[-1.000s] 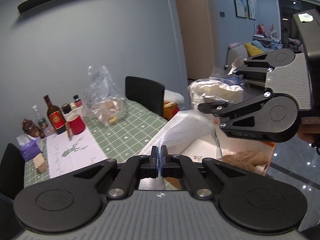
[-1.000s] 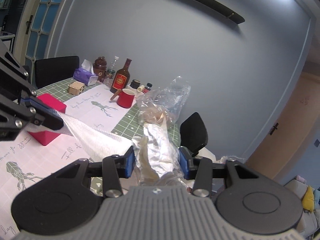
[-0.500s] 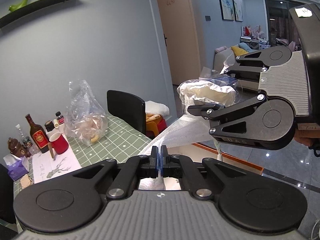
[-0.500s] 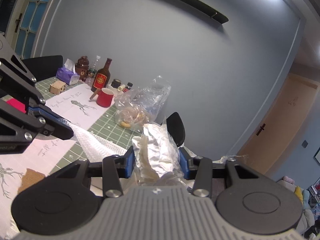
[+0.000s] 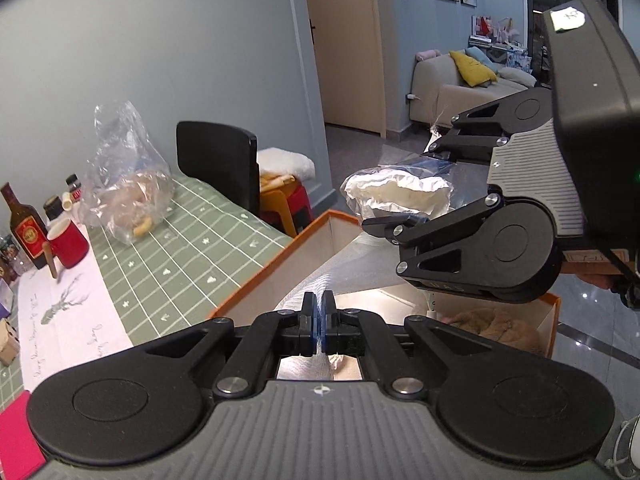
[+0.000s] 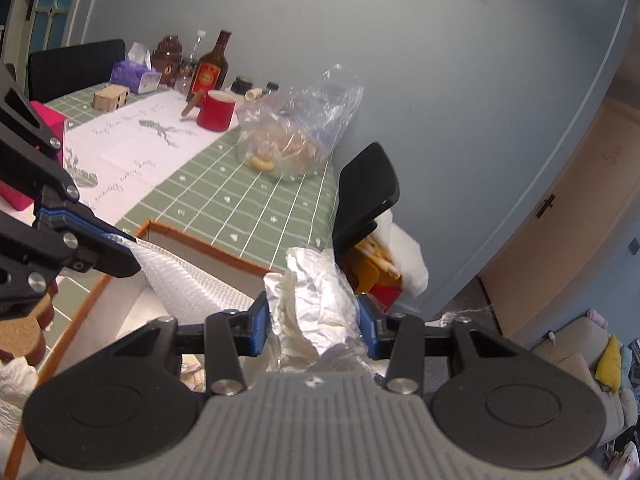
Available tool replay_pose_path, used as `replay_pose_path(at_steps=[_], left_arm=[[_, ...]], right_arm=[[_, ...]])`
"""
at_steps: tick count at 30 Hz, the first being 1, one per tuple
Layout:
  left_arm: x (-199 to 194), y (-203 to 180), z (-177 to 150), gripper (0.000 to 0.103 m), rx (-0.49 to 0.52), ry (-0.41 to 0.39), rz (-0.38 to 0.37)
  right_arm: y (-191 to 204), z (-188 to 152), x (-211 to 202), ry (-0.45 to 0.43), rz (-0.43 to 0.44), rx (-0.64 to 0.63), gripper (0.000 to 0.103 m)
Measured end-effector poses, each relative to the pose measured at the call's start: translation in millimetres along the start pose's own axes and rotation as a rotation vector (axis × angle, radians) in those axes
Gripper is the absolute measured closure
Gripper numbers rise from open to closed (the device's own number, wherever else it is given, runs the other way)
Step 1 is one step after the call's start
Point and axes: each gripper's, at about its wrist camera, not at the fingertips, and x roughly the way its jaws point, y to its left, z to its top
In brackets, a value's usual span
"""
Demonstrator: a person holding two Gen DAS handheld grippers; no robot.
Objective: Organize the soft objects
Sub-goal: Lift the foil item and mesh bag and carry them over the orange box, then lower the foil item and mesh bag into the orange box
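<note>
My left gripper (image 5: pixel 320 300) is shut on the thin edge of a white bubble-wrap sheet (image 5: pixel 344 272). The sheet stretches across to a crumpled white plastic bundle (image 5: pixel 396 196), and my right gripper (image 5: pixel 400 216) is shut on that bundle. In the right wrist view the bundle (image 6: pixel 316 300) bulges between the blue pads of the right gripper (image 6: pixel 316 320), and the sheet (image 6: pixel 184 280) runs left to the left gripper (image 6: pixel 128 258). Both hang over an open orange-rimmed box (image 5: pixel 256 280) with a brown plush (image 5: pixel 496 326) inside. The box's near rim (image 6: pixel 208 244) sits just behind the sheet.
On the green checked table stand a clear bag of bread (image 5: pixel 128 196), a red mug (image 5: pixel 68 238) and a brown bottle (image 5: pixel 24 228). A black chair (image 5: pixel 218 160) and a red stool (image 5: pixel 288 204) stand past the table's end. A pink box (image 6: pixel 40 120) stands at the left.
Both grippers have sunk together with the sheet and bundle still held between them. The orange-rimmed box has come into view beneath them, and the table has slid off to the left.
</note>
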Motion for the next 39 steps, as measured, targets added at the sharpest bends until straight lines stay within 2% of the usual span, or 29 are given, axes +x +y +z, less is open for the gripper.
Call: replay_pose_path(at_steps=[8,14,24,30,39], left_arm=[[30.2,1.7,-16.1,0.101,-0.007,0.048,-0.024],[47.8,-4.9,-18.0,0.101,0.027,0.076,-0.037],[83.1,-7.1,-31.9,0.101,0.065,0.164,-0.013],[94.0,-0.1,-40.0,0.101,0.031,0.19,-0.017],[100.6,-1.4,-43.9,0.101,0.04,0.204,-0.024]], right_arm=[[13.9,-10.3,39.1,0.052,0.035,0.001,0.059],[18.0,-15.8,58.3,0.079,0.042,-0.002,0.059],[33.7,-15.4,83.4,0.105,0.072,-0.015,0.059],[42.6,-25.0,102.5,0.123,0.084,-0.043,0.059],[40.4,-39.6,123.3,0.169,0.086,-0.045,0.059]])
